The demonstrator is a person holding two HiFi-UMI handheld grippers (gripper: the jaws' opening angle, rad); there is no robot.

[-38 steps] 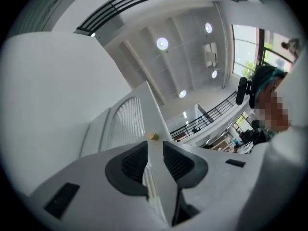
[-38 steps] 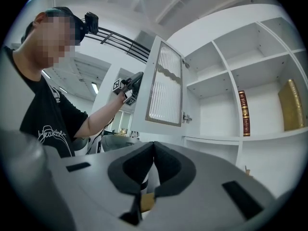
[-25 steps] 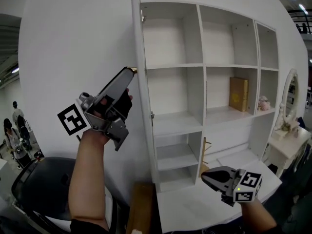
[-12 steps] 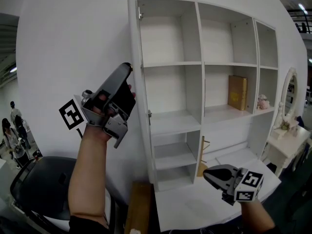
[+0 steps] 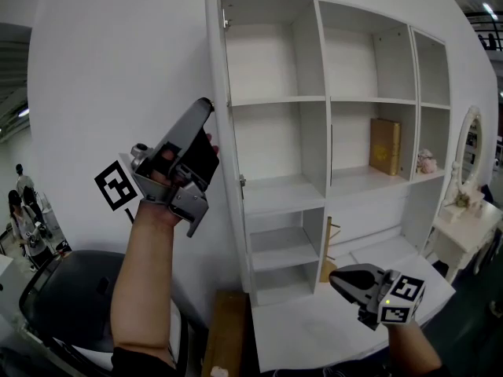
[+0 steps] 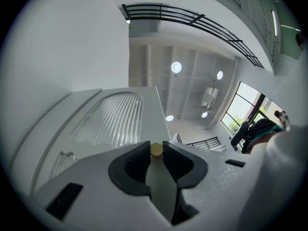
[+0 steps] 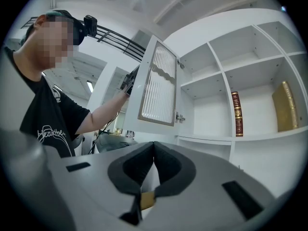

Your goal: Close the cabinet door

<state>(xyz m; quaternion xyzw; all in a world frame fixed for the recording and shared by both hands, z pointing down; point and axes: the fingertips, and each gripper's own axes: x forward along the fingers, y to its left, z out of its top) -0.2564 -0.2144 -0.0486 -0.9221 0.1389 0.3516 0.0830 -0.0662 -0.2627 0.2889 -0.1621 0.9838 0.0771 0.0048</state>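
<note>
Clearly, in the head view the cabinet door point(image 5: 218, 69) stands swung well out from the cabinet point(image 5: 324, 69), seen almost edge-on at the cabinet's left side. The left gripper point(image 5: 207, 103) is raised with its tips against the door's outer face. The right gripper point(image 5: 335, 276) hangs low in front of the cabinet, above the white bench point(image 5: 299, 336), well apart from the door.

The left gripper view shows the jaws drawn in on a small gold knob point(image 6: 156, 149), which sits between the very tips and appears pinched there. The door's ribbed panel point(image 6: 110, 119) spreads away behind it.

The right gripper view shows its jaws pressed together with nothing between them. The door point(image 7: 159, 85) is seen from its inner side, hinged at the cabinet's left wall, and the person's hand point(image 7: 130, 83) is at its free edge.

The step in hand looks like swinging the door shut by the knob, and it is barely started. The hold is shallow, so the pinch should be kept firm and the push should follow the arc around the hinges, not run straight. Slowing near the cabinet frame would let the door seat without a slam. The right gripper should keep clear of the door's sweep.
</note>
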